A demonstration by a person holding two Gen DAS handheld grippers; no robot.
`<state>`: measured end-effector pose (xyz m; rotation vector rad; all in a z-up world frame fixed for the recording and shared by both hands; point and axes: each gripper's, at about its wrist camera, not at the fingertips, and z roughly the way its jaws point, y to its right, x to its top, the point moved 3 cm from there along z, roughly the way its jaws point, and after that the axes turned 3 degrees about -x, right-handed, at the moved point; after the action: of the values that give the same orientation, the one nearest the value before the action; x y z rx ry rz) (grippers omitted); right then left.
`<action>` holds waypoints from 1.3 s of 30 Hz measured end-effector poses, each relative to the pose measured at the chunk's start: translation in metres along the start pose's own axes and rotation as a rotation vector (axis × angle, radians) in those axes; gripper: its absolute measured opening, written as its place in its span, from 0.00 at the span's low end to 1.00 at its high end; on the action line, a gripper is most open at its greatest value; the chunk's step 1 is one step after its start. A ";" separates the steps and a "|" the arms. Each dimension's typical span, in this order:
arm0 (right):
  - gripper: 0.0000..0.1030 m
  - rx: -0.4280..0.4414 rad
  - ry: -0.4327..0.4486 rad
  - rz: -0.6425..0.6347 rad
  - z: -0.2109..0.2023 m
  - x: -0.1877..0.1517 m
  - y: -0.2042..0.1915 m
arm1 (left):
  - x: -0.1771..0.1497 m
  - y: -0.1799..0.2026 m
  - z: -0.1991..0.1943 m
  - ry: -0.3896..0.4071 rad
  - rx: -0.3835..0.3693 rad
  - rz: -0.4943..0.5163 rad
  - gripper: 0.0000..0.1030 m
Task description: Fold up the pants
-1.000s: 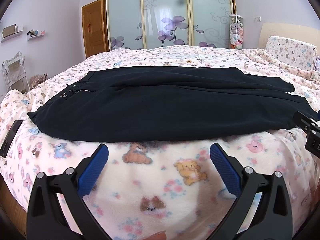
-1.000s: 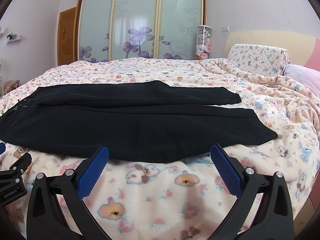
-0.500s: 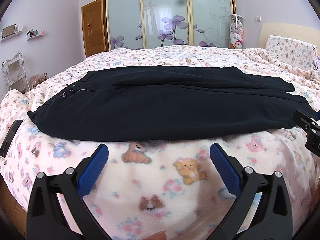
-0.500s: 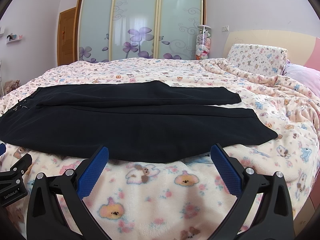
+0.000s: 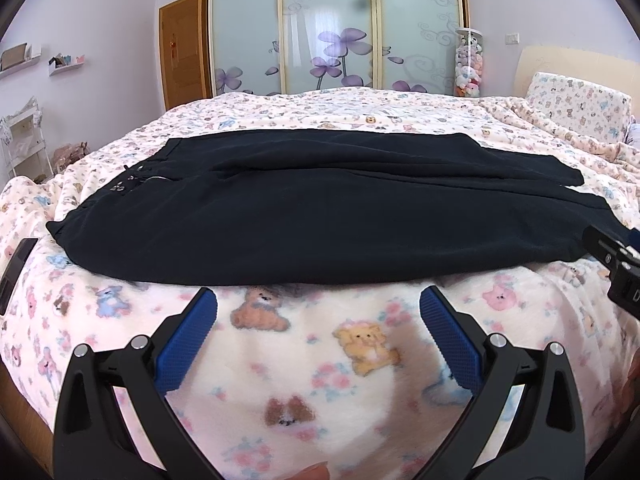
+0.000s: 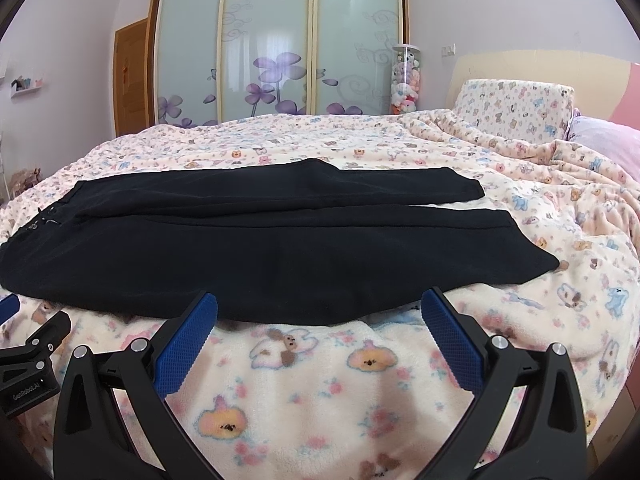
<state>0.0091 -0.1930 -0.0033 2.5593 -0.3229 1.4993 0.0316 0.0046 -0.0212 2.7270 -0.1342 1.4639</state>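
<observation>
Black pants lie flat across the bed, waistband at the left, both legs running to the right; they also show in the right wrist view. My left gripper is open and empty, just short of the pants' near edge. My right gripper is open and empty, its fingertips at the near edge of the front leg. Each gripper's body shows at the edge of the other's view.
The bed carries a pink bear-print blanket. A pillow and headboard stand at the right. A sliding wardrobe and a tube of plush toys stand behind the bed. A dark flat object lies at the bed's left edge.
</observation>
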 end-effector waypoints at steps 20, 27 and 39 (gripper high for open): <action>0.99 0.361 -0.086 0.092 0.133 0.160 0.121 | 0.078 0.013 0.050 0.100 0.110 -0.042 0.98; 0.99 0.214 -0.206 0.320 0.260 0.190 0.202 | 0.071 0.024 0.071 0.036 0.132 0.003 0.98; 0.75 0.023 -0.283 0.418 0.378 0.178 0.247 | 0.064 0.029 0.087 -0.024 -0.014 0.012 0.98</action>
<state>0.3458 -0.5414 -0.0250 2.8496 -0.9314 1.2436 0.1356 -0.0351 -0.0161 2.7382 -0.1608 1.4287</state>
